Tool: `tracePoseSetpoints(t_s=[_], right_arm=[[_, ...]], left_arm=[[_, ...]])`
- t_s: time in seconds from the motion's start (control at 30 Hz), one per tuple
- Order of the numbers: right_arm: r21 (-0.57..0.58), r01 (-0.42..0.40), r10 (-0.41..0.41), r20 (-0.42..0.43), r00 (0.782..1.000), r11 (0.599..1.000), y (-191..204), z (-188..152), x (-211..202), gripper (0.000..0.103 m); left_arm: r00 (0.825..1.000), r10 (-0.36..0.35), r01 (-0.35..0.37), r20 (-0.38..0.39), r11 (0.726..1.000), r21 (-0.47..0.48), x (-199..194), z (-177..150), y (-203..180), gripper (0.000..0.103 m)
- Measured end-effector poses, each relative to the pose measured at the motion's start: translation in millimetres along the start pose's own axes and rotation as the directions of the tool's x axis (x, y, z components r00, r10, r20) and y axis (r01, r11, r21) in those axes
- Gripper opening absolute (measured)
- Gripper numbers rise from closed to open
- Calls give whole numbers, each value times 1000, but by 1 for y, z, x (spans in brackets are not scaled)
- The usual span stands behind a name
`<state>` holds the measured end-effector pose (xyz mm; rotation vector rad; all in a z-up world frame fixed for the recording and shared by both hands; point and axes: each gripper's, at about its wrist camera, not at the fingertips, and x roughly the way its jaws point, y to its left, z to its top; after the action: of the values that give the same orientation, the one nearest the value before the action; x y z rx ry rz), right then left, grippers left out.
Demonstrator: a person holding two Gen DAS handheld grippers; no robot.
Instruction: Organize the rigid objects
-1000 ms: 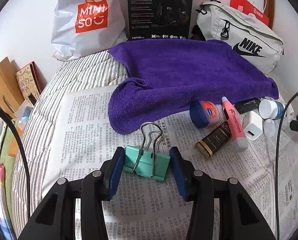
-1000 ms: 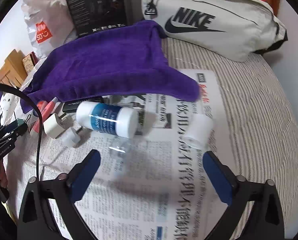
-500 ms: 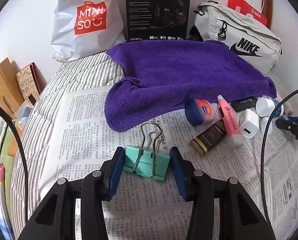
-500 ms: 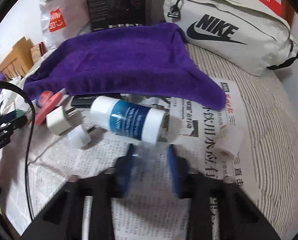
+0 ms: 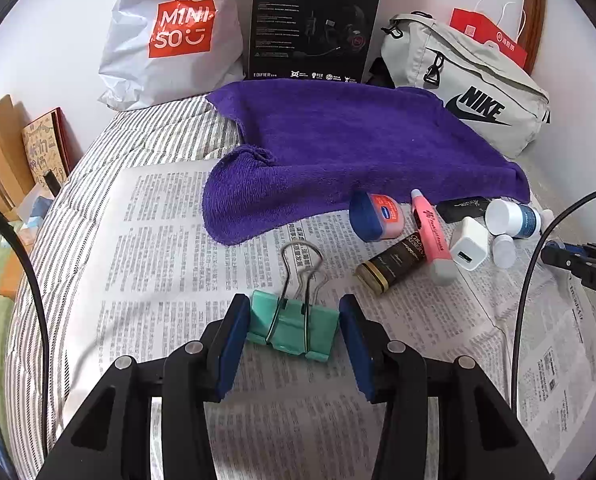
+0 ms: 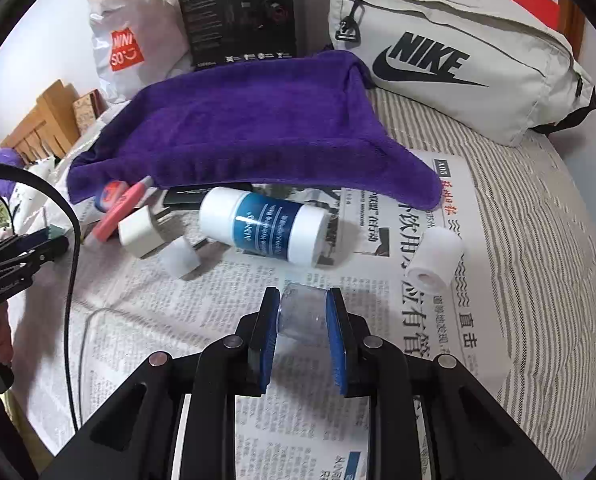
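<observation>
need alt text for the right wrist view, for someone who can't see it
The right gripper is shut on a small clear plastic cap above newspaper spread on a striped bed. Just beyond lie a white bottle with a blue label, a white foam roll and a rumpled purple towel.

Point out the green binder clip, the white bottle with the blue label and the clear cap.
green binder clip [image 5: 292, 330], left wrist view, on its green body.
white bottle with the blue label [image 6: 263, 231], right wrist view, on the label.
clear cap [image 6: 301, 316], right wrist view, on its transparent side wall.
</observation>
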<state>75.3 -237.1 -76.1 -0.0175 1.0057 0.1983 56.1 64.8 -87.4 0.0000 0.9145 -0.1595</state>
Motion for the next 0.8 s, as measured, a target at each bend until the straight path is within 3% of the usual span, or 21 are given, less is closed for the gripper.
tracePoseSetpoints(t_s=[0.4,0.57,0.8], right_arm=[[-18,-34,34,3,999,999,8,-6,-8,24],[-21,-27,26,-8,1000,999,8,-7,-7,24],[-27,-8,8,-29,1000,1000,8,-9,-4,24]], left_arm=[[1000,-8,7,2,999,48,-3,-8,1,45],[1000,-7,6,18,998,63,-5,-10,12,63],[986,-160,155,37,982,110,-12,-10,22,63]])
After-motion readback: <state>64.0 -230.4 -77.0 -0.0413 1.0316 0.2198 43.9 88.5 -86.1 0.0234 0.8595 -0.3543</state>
